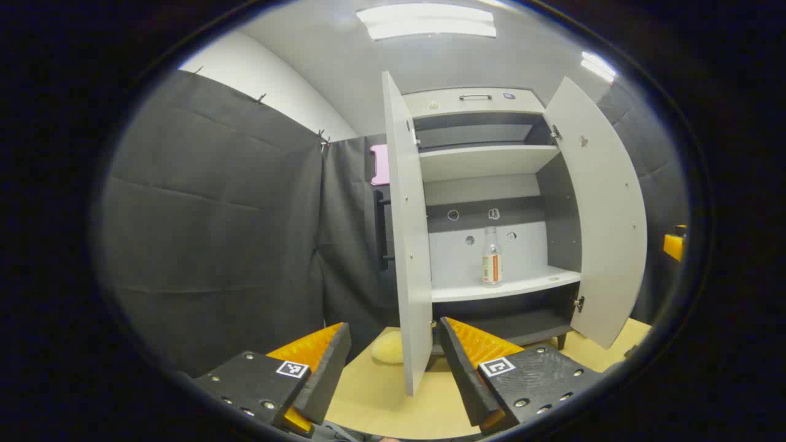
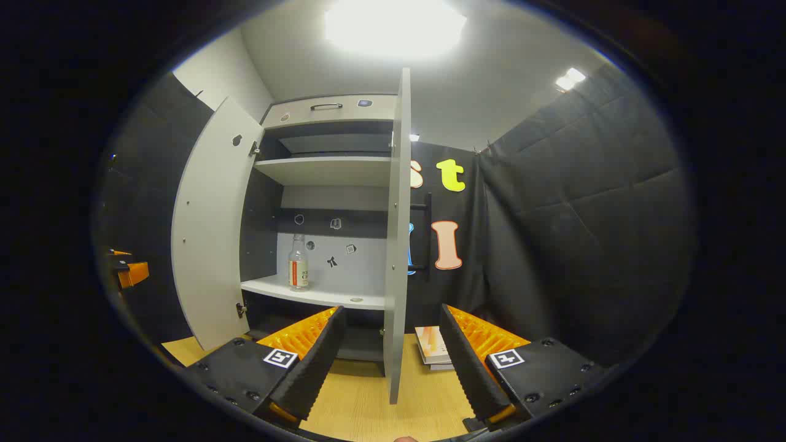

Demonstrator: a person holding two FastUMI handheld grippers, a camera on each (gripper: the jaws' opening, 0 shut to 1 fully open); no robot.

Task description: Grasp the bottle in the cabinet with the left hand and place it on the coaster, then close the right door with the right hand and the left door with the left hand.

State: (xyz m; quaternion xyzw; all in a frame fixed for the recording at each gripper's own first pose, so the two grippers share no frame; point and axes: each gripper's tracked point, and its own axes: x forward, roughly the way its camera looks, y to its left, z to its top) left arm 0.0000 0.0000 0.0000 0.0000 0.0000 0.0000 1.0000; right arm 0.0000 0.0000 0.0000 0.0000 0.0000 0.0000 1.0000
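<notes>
Left gripper view has the left gripper [image 1: 393, 362] with fingers spread apart, empty, over the wooden table [image 1: 381, 399], facing the cabinet [image 1: 485, 166] with both doors swung wide. Upright on the lower shelf [image 1: 528, 283] stands the bottle [image 1: 492, 256], its label unreadable. Right gripper view has the right gripper [image 2: 390, 353] likewise apart and empty, the right door [image 2: 398, 233] edge-on between its fingers, books [image 2: 433, 348] beyond.

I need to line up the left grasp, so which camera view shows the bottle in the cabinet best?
The left gripper view: the bottle stands upright on the shelf, nearly centred. The right gripper view shows it off to the side.
</notes>
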